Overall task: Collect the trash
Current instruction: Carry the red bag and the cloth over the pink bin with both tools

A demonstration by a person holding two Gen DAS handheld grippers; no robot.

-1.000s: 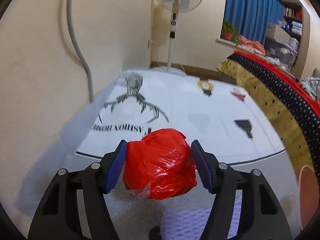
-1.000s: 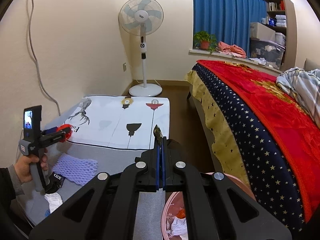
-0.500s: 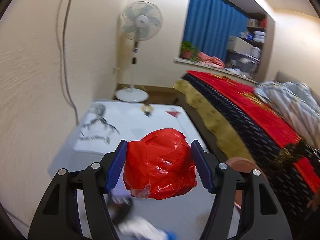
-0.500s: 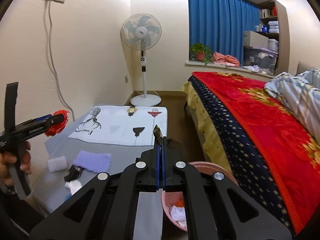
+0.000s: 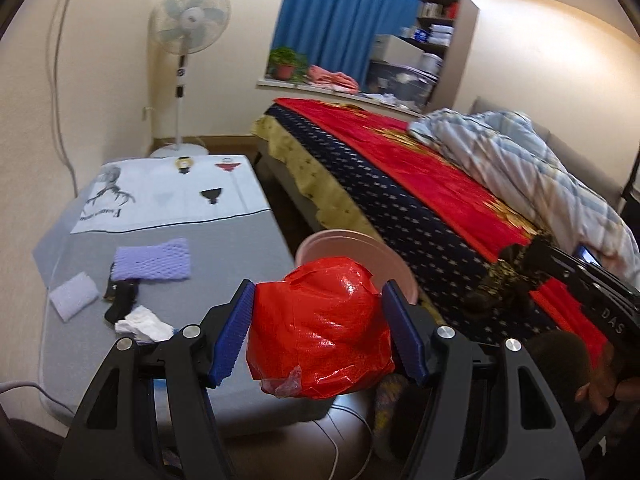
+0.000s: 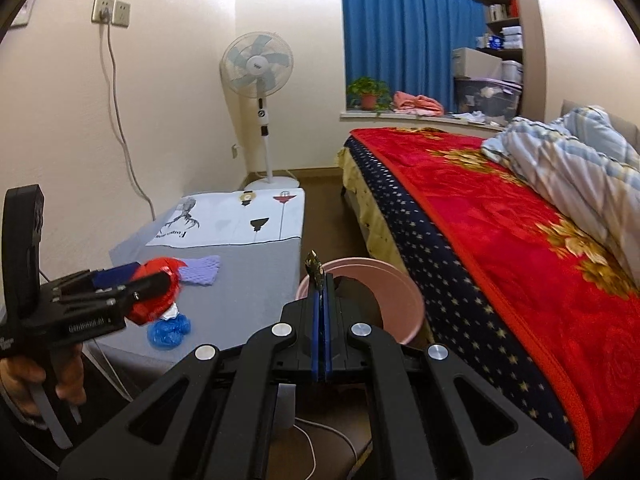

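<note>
Since one second ago both my hands have moved away from the wall and toward the bed side, so now the pink bin [image 5: 320, 242] shows just behind my left fingers [image 5: 318, 334]. They grip the red crumpled bag [image 5: 320, 320]; the blue pads press it from both sides. In the left wrist view the bag covers the near part of the bin's rim, and I hold it in the air beyond the counter's front right corner. In the right wrist view the same bag [image 6: 158, 294] appears at the left, in front of the counter's near edge.

My right fingers [image 6: 321, 322] are closed, the two blue pads together, and a small dark scrap with gold print [image 6: 315, 268] sticks out from their tips. It stands in front of the rim of the bin [image 6: 400, 280], which is on the floor between the counter and the bed [image 6: 500, 240].

On the grey counter [image 5: 224, 248] some trash still lies: a purple foam net [image 5: 152, 260] near the middle, a white foam piece [image 5: 74, 300] by the left edge, a small black thing [image 5: 120, 300] just beside the net, and a crumpled white tissue [image 5: 142, 322] near the front edge. A blue plastic ball [image 6: 168, 330] lies at the front edge, next to the tissue.
</note>
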